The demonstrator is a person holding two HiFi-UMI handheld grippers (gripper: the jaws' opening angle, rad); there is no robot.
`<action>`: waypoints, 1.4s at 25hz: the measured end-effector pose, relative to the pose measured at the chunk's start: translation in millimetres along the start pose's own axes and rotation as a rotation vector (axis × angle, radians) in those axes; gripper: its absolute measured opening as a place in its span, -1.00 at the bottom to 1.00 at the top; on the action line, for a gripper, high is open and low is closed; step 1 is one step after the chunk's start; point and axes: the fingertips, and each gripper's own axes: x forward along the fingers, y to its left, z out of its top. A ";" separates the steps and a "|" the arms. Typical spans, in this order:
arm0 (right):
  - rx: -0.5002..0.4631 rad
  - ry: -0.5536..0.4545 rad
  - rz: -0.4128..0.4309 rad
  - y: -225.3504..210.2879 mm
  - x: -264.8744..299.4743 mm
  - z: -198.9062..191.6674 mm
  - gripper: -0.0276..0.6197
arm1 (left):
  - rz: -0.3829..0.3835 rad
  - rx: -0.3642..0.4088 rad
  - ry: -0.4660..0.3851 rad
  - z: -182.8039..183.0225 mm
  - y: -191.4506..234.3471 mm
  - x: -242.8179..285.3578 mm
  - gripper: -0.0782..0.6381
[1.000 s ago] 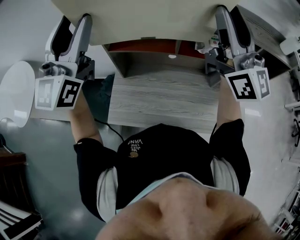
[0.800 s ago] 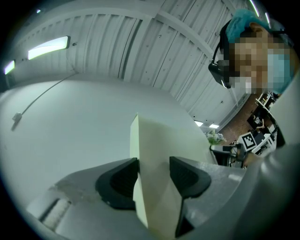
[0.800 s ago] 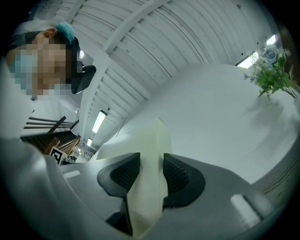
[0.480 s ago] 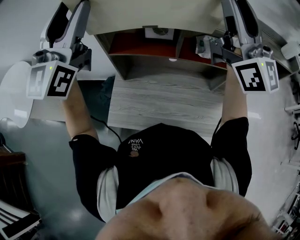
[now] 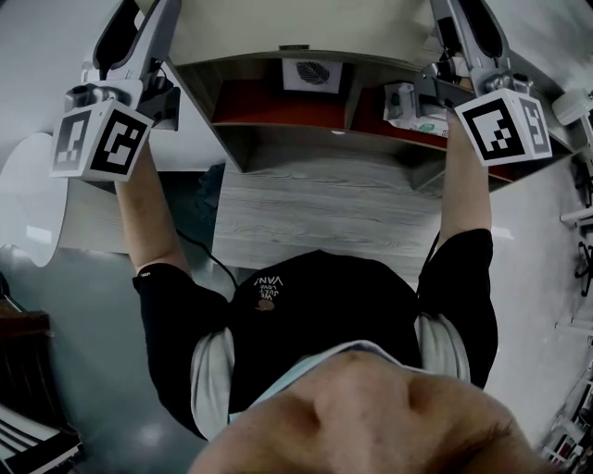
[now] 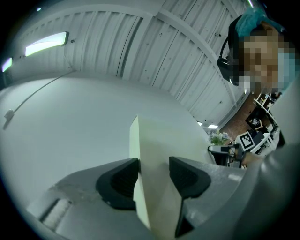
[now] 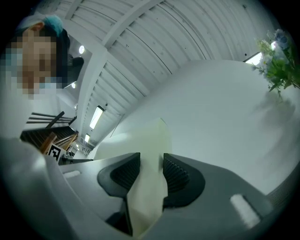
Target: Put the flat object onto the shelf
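The flat object is a wide cream board (image 5: 296, 23), lifted across the top of the head view above the wooden shelf unit (image 5: 296, 137) with its red back. My left gripper (image 5: 165, 11) is shut on the board's left end and my right gripper (image 5: 443, 11) on its right end. In the left gripper view the board's edge (image 6: 159, 140) stands between the dark pads of the left gripper (image 6: 153, 174), which press on both faces. The right gripper view shows the board (image 7: 147, 145) pinched the same way in the right gripper (image 7: 151, 171).
Inside the shelf are a leaf picture (image 5: 312, 74) and a packet (image 5: 412, 109) at the right. A grey wooden desk (image 5: 315, 204) lies below it. A white round object (image 5: 28, 199) is at the left. Another person and flowers (image 7: 279, 61) show in the gripper views.
Both grippers have risen toward the top of the head view, carrying the board with them. More of the shelf shows now, including the leaf picture and the packet.
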 end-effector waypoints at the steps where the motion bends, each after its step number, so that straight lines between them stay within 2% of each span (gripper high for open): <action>1: -0.003 0.000 0.004 0.0 1.4 0.2 -0.47 | 0.000 0.003 -0.001 -0.1 0.7 1.2 -0.18; 3: -0.005 0.001 0.020 -0.8 8.7 -1.8 -0.47 | 0.000 0.006 0.000 -3.2 5.2 7.1 -0.18; 9: -0.006 0.056 0.000 -17.8 25.2 -21.6 -0.47 | 0.000 -0.011 0.038 -26.8 26.5 27.8 -0.18; 18: -0.006 0.103 0.019 -22.2 37.8 -37.5 -0.47 | -0.019 0.010 0.111 -49.3 40.4 45.7 -0.19; 29: -0.008 0.191 -0.010 -30.6 46.4 -62.3 -0.47 | -0.031 0.010 0.186 -76.8 58.1 54.9 -0.18; 35: -0.018 0.202 -0.008 -31.9 51.8 -67.9 -0.46 | -0.038 0.007 0.210 -87.7 64.5 58.0 -0.19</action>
